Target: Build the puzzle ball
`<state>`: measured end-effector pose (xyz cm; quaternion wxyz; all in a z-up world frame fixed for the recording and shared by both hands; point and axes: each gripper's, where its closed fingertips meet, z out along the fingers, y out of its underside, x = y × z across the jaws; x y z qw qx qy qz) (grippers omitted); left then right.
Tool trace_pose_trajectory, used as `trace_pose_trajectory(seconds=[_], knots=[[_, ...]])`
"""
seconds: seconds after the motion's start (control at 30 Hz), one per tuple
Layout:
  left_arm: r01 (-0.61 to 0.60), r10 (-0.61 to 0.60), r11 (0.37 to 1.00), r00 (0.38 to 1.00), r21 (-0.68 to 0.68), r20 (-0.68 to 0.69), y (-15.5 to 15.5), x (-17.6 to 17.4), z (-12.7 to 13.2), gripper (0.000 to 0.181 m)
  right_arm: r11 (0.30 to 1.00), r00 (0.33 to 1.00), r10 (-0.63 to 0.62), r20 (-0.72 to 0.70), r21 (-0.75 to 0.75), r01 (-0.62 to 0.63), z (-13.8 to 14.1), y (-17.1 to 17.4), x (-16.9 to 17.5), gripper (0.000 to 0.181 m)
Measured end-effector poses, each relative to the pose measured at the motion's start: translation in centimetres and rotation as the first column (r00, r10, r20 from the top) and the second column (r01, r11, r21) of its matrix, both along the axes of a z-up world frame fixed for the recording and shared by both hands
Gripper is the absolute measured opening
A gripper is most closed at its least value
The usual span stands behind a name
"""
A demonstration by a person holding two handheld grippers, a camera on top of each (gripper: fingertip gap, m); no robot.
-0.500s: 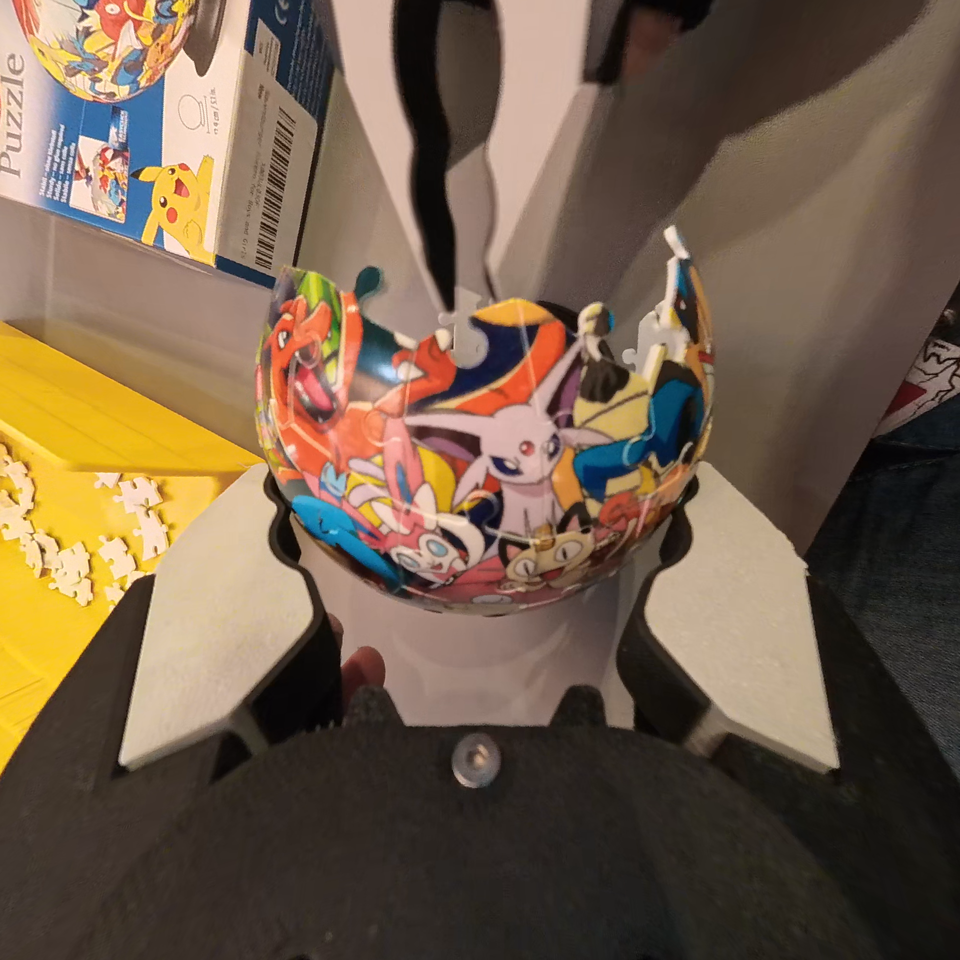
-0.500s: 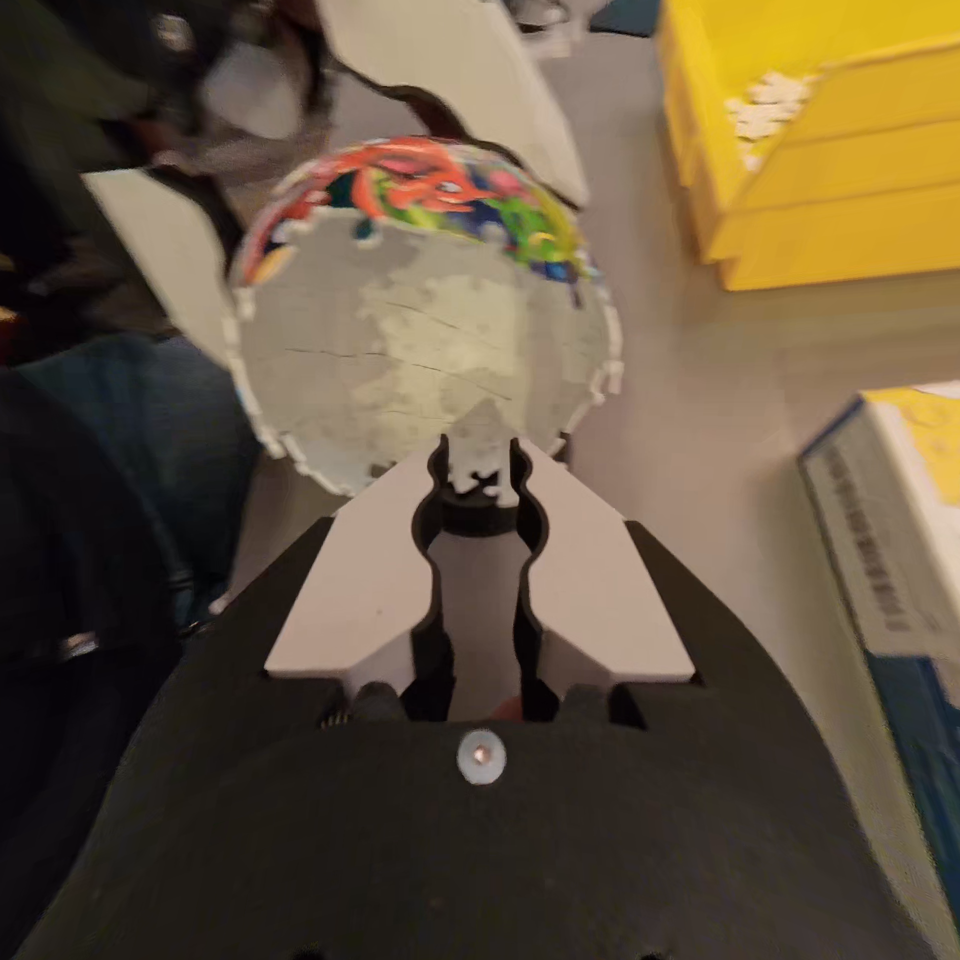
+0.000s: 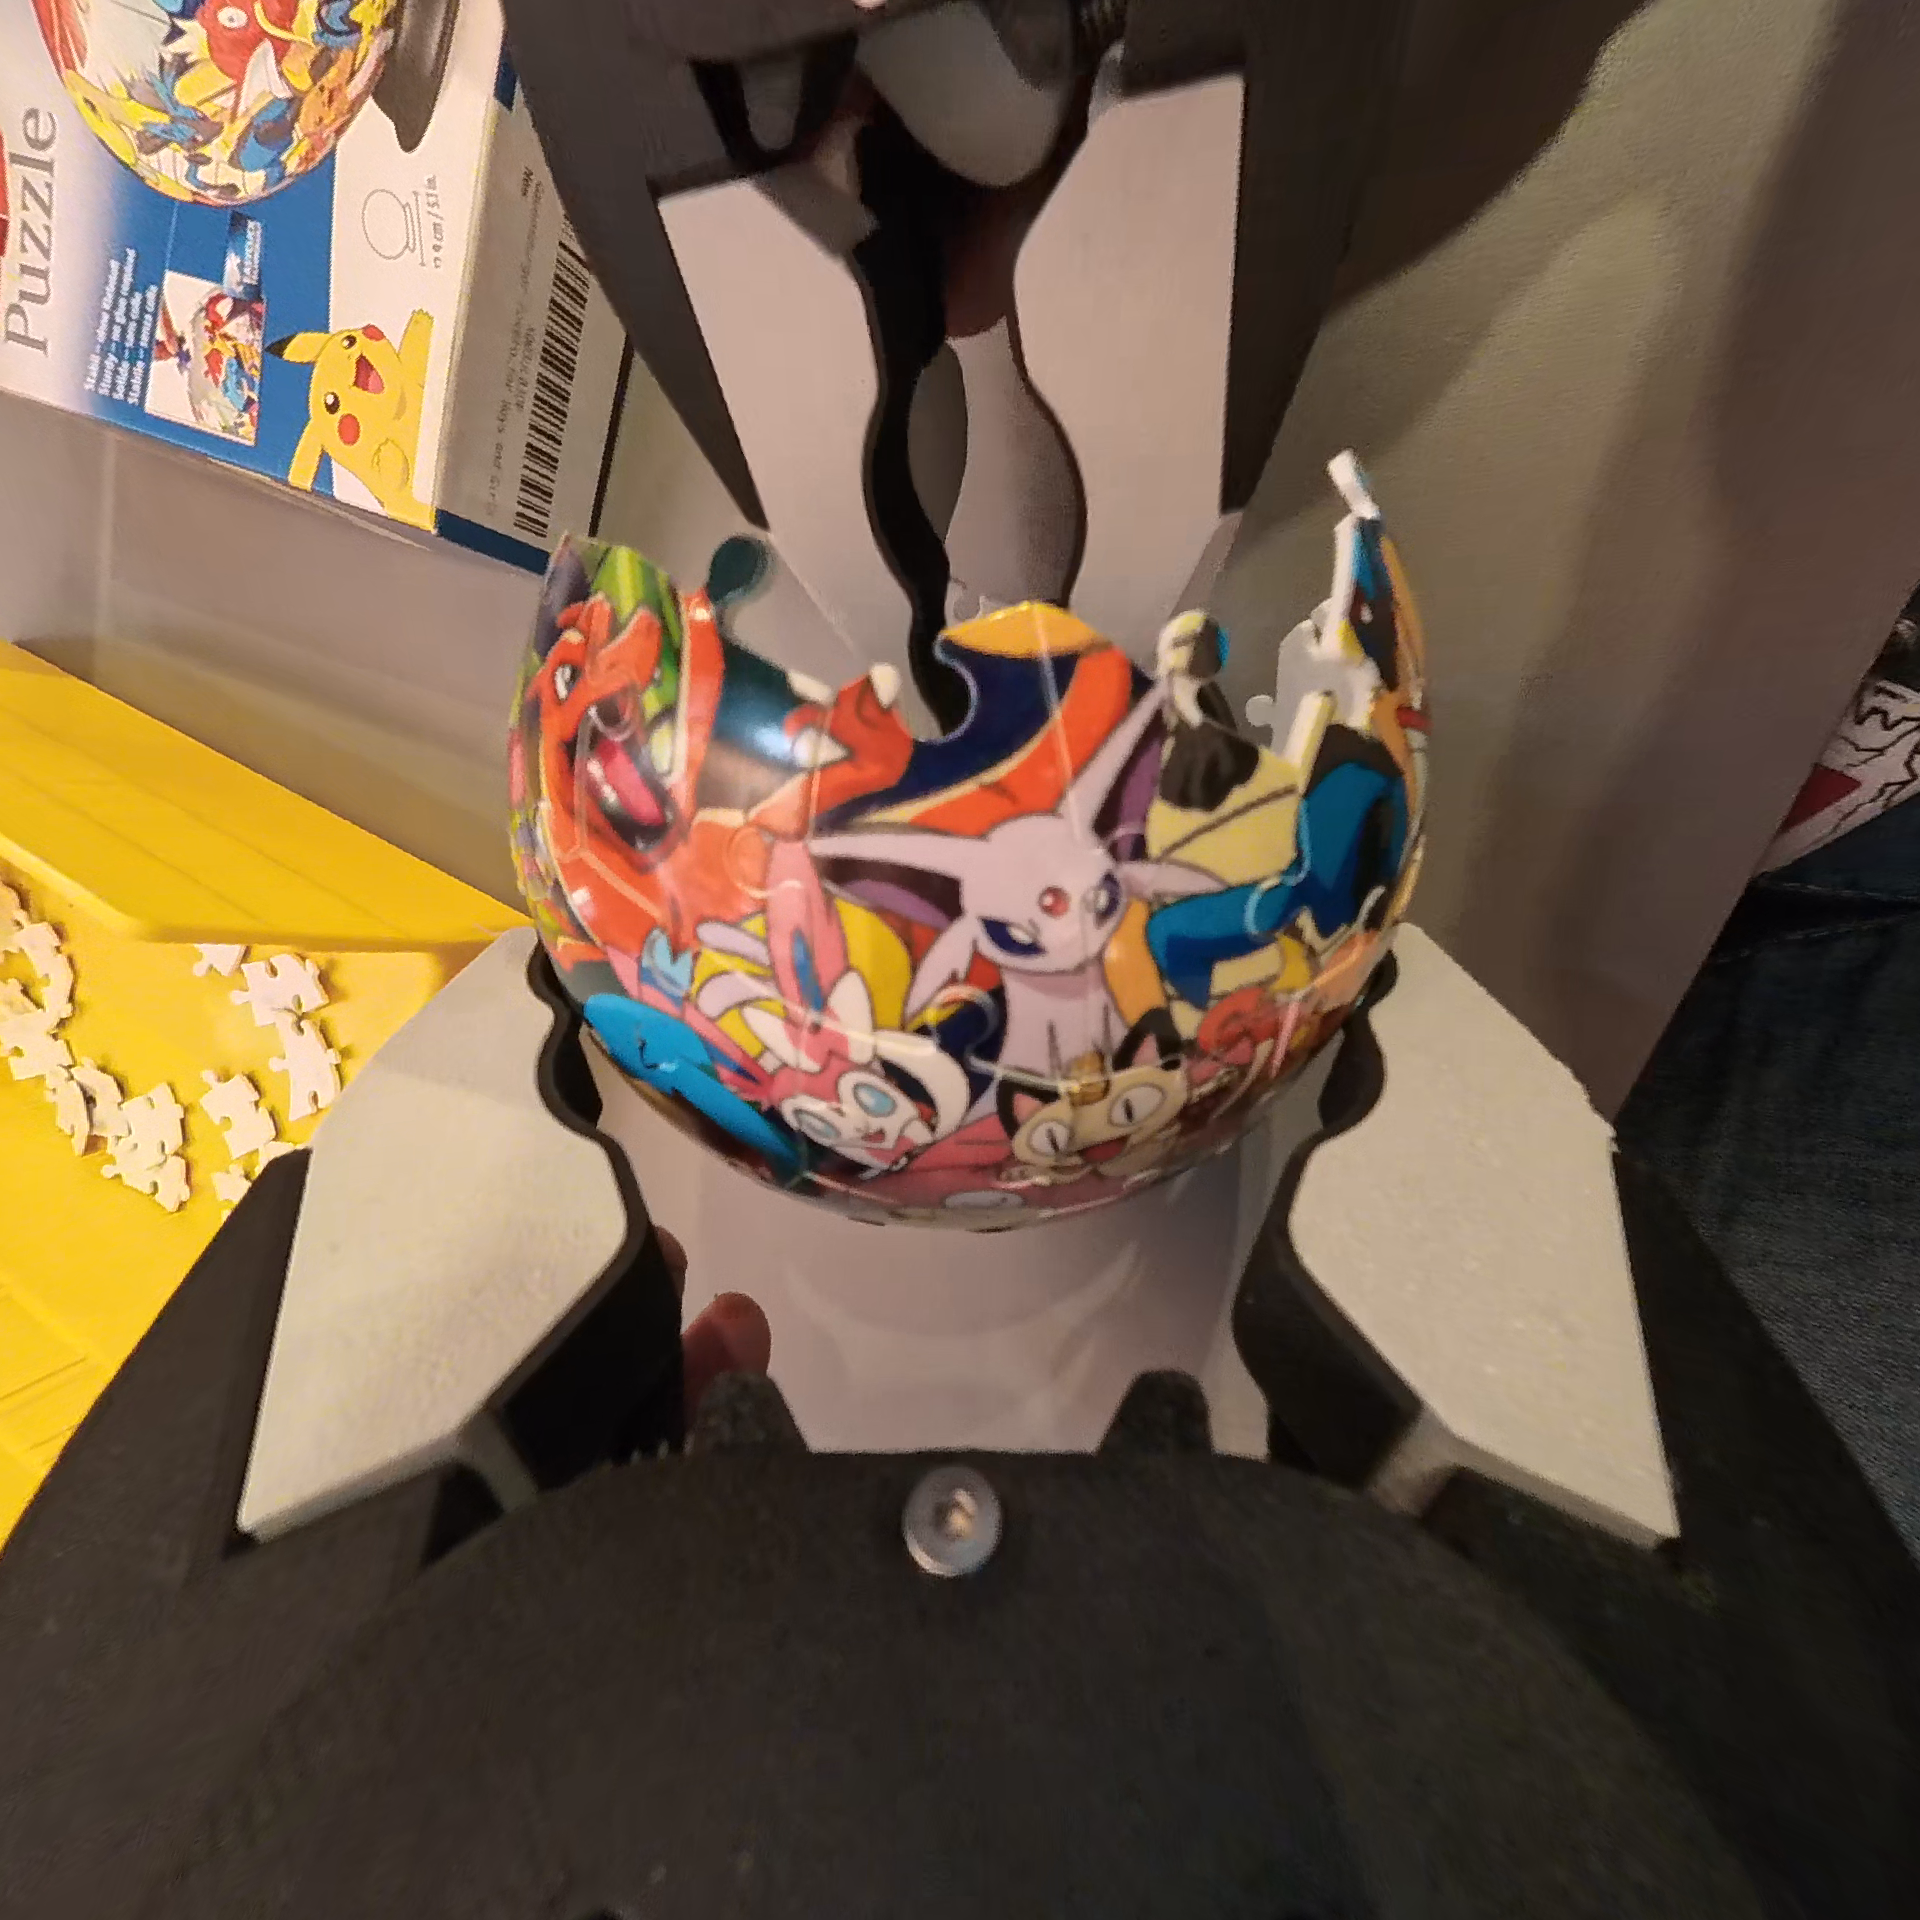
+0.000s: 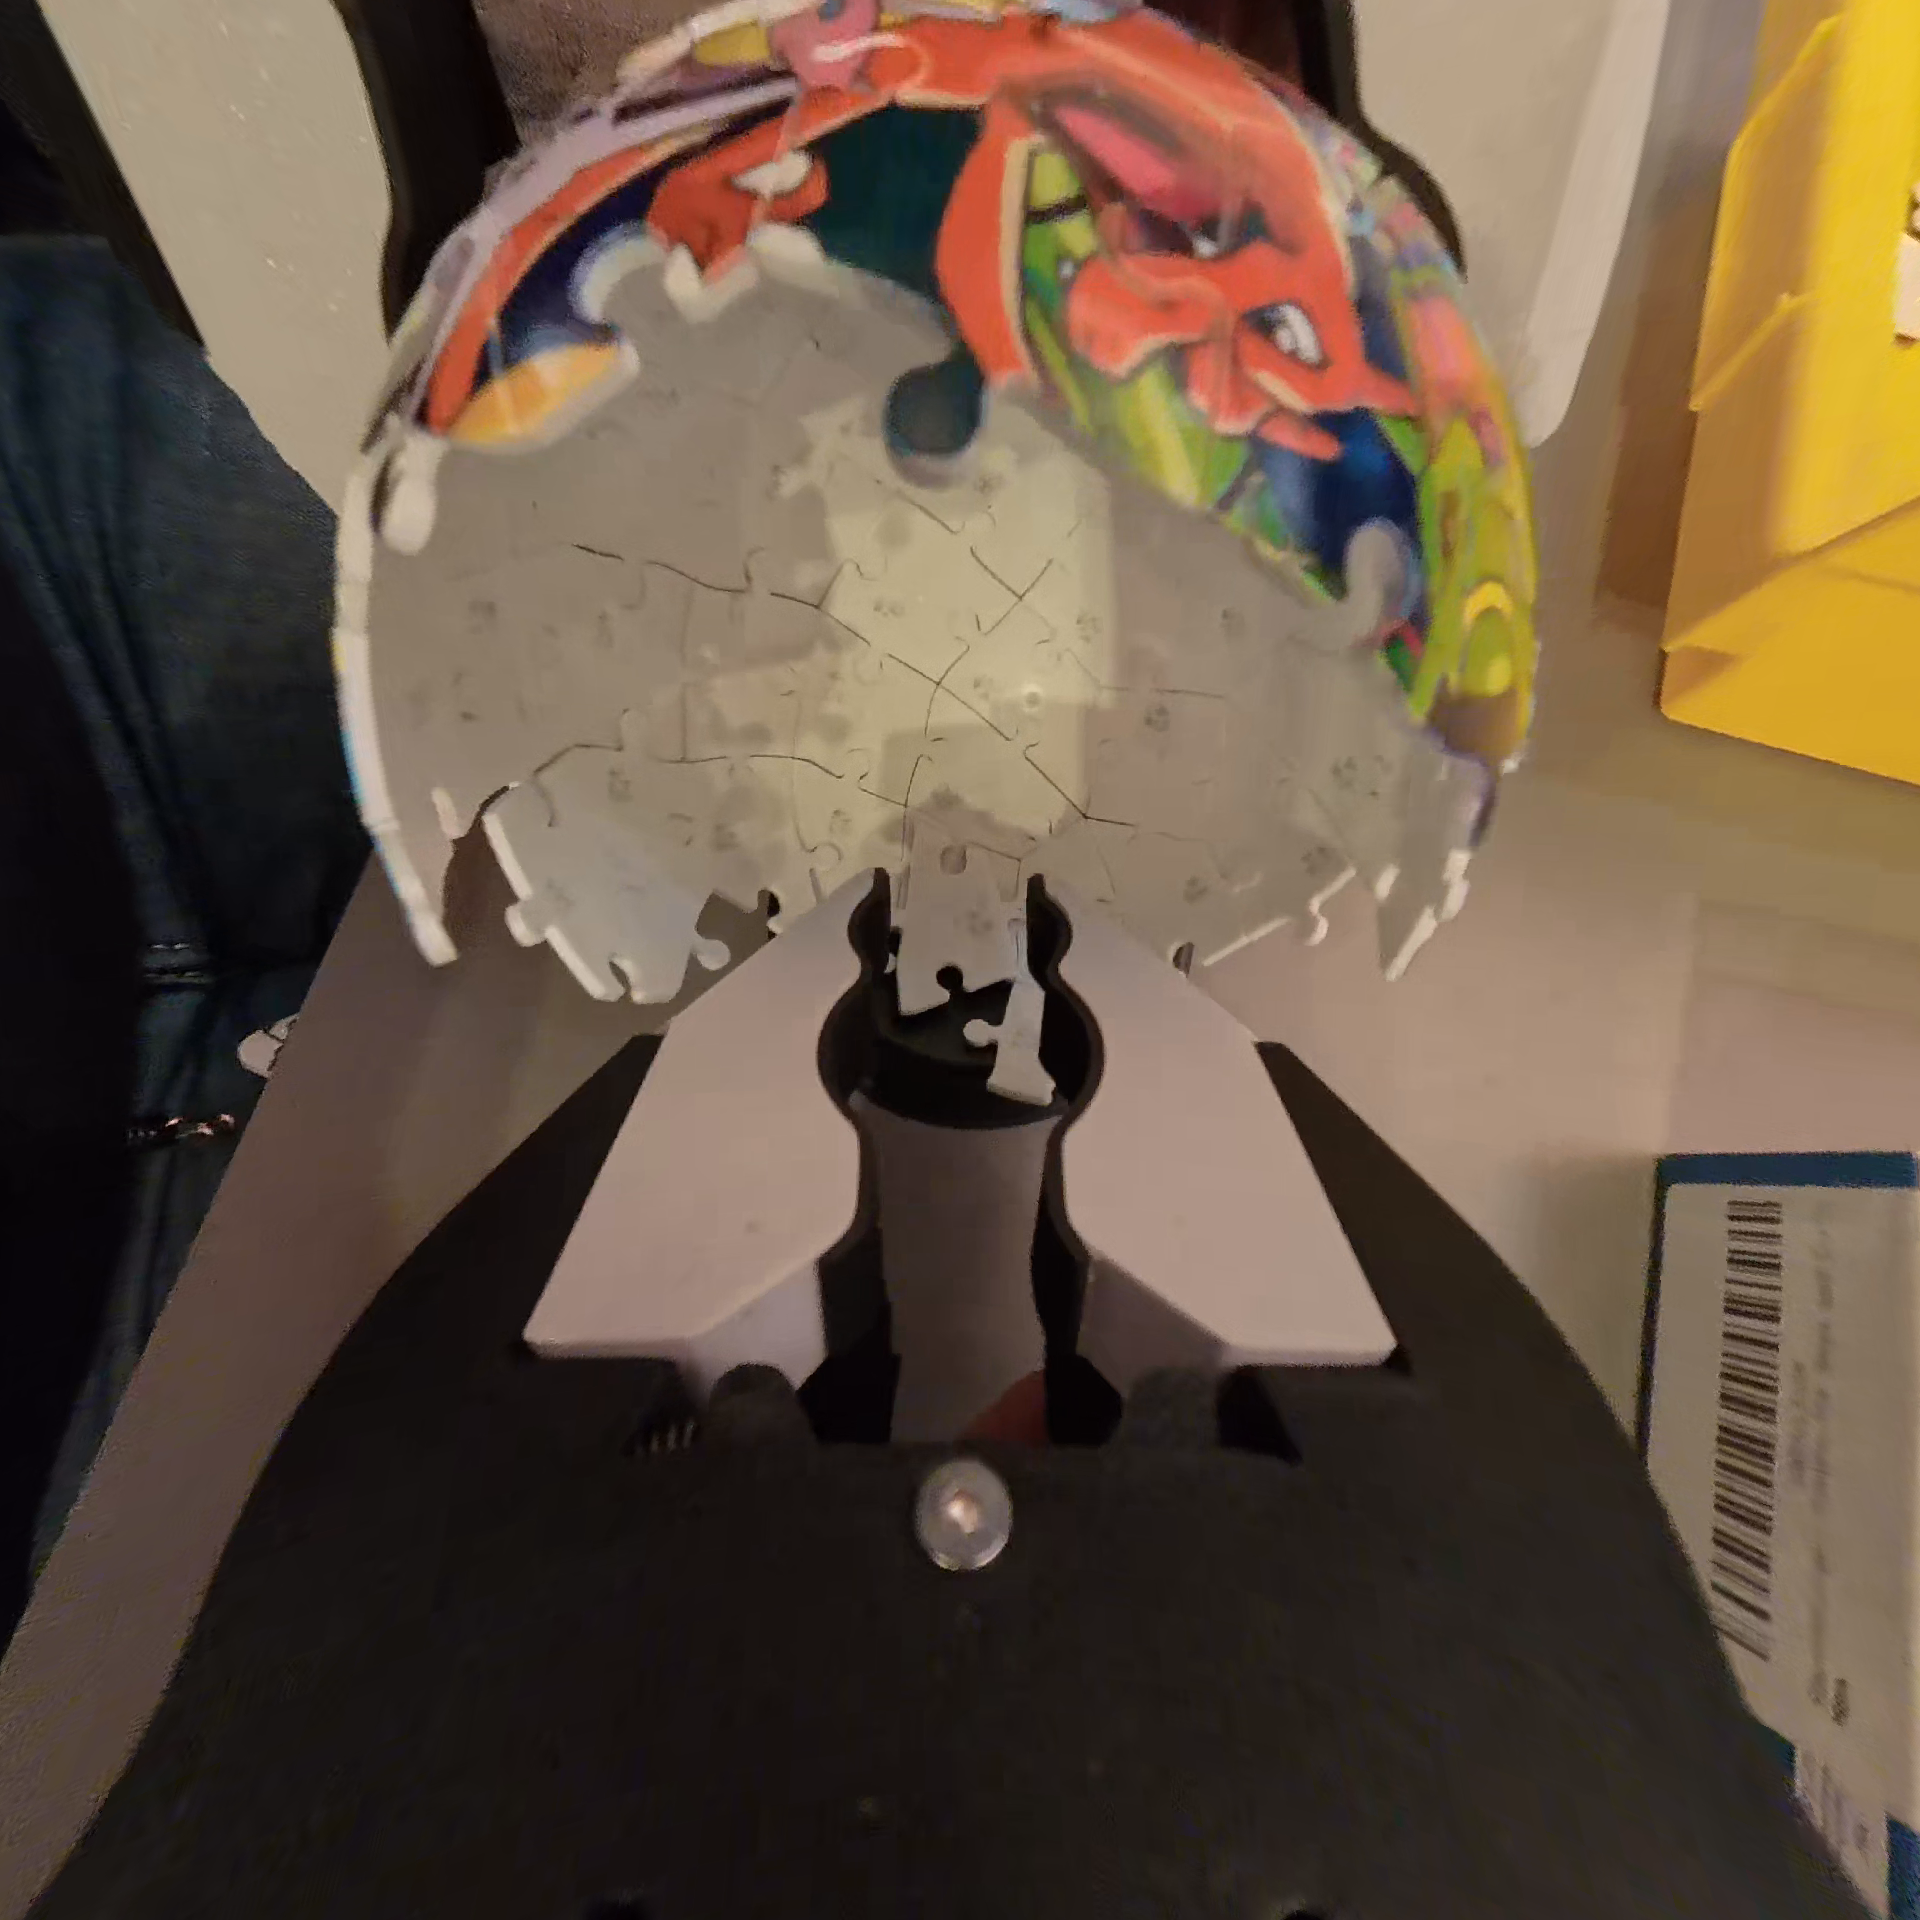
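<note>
Left gripper [image 3: 961,1049] has its jaws clamped on the half-built puzzle ball [image 3: 966,883], cradling its lower sides above the counter [image 3: 1558,520]. Right gripper [image 4: 956,935] pinches a loose puzzle piece [image 4: 961,971] (pale back showing) right at the ball's jagged rim.

One part-built puzzle ball [image 3: 966,883] sits between the left gripper's fingers. One loose piece [image 4: 961,971] lies between the right gripper's fingers. One puzzle box [image 3: 260,239] stands beyond the left fingers, to their left. Yellow bins: two visible [image 3: 208,831] [image 4: 1808,499]. Loose white pieces in the bin [image 3: 135,1070]: too many to count.
</note>
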<state>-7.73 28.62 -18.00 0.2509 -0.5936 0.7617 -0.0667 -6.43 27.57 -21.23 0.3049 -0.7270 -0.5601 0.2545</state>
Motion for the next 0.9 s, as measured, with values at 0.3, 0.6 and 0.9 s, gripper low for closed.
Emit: trace_pose_trajectory(seconds=[0.3,0.6,0.9], knots=[[-0.001,0.001,1.000,1.000,-0.002,0.005,0.1,0.0,0.0,0.136,1.000,0.996,0.002,0.088,0.001,-0.002,-1.4,-0.2,0.1,0.019],[-0.005,0.005,1.000,1.000,0.001,0.001,0.2,-0.1,-0.2,0.135,0.998,0.995,-0.036,0.096,-0.042,0.040,-1.2,-0.6,0.9,0.022],[-0.008,0.008,1.000,1.000,0.003,0.001,0.3,-0.1,-0.2,0.135,0.998,0.993,0.004,0.114,-0.070,0.004,-0.9,-1.1,1.9,0.018]])
